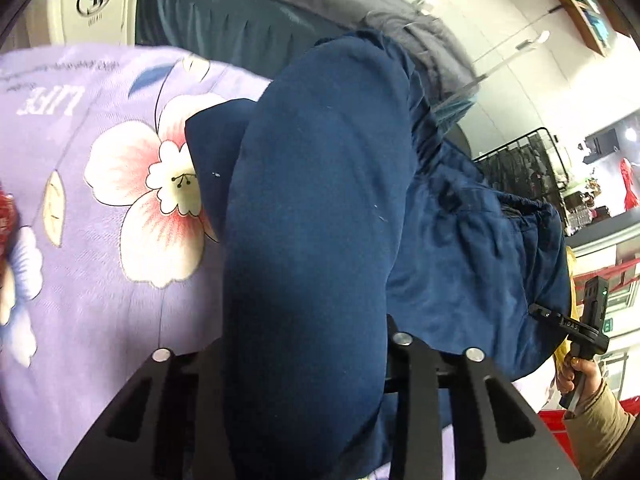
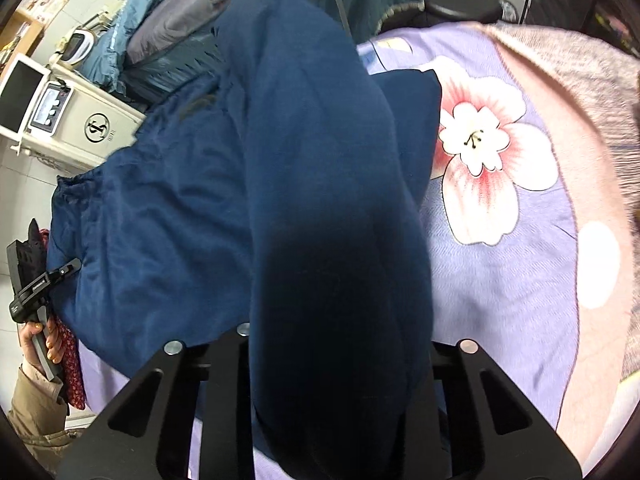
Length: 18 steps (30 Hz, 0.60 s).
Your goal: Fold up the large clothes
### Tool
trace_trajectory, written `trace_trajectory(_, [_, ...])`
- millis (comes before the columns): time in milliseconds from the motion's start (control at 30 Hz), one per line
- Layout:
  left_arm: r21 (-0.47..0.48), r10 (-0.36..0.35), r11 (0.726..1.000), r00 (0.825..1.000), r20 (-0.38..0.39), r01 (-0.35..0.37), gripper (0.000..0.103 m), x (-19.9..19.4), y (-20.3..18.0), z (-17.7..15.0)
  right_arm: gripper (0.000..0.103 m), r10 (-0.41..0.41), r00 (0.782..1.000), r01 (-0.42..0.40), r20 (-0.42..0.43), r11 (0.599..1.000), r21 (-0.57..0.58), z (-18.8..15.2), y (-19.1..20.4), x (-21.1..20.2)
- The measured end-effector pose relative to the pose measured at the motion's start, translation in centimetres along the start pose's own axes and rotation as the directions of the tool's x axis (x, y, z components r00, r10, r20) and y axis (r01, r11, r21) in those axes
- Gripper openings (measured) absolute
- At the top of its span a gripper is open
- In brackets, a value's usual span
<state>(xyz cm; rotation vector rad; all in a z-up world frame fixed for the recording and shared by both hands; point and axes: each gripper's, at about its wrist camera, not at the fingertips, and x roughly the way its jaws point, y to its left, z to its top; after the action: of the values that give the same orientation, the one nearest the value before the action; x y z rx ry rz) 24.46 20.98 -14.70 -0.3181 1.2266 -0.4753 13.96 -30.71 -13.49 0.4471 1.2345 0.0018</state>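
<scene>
A large navy blue garment (image 1: pixel 320 200) lies on a lilac flowered bedsheet (image 1: pixel 80 280). A thick fold of it rises between the fingers of my left gripper (image 1: pixel 308 360), which is shut on it. In the right wrist view the same garment (image 2: pixel 320 200) bulges up through my right gripper (image 2: pixel 324 352), also shut on a fold. Cloth hides the fingertips of both. The gathered waistband lies off to the side (image 2: pixel 80 184). The right gripper shows at the edge of the left view (image 1: pixel 580 332), and the left gripper at the edge of the right view (image 2: pixel 32 280).
A pile of grey and teal clothes (image 2: pixel 180 20) sits at the far end of the bed. A white cabinet with a logo (image 2: pixel 100 128) stands beside it. A pink knitted cloth (image 2: pixel 580 120) covers the bed's right side. A black clothes rack (image 1: pixel 528 168) stands beyond.
</scene>
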Motion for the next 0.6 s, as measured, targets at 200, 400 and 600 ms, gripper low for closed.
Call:
trace_trajectory(200, [0.054, -0.001, 0.999, 1.0, 0.03, 0.0, 0.028, -5.0, -4.0, -4.0, 0.023, 0.006, 0.999, -0.002, 0.048, 0.995, -0.097, -4.2, 3.5, -5.6])
trace_trajectory(400, [0.023, 0.057, 0.998, 0.998, 0.006, -0.058, 0.028, -7.0, -5.9, -10.6, 0.023, 0.012, 1.0, -0.012, -0.002, 0.995, -0.104, -10.6, 2.1, -8.0])
trace_trajectory(600, [0.077, 0.152, 0.985, 0.987, 0.058, -0.157, 0.027, -8.0, -10.5, -11.3, 0.022, 0.041, 0.999, -0.04, 0.01, 0.997, -0.071, -12.1, -0.2, -7.9])
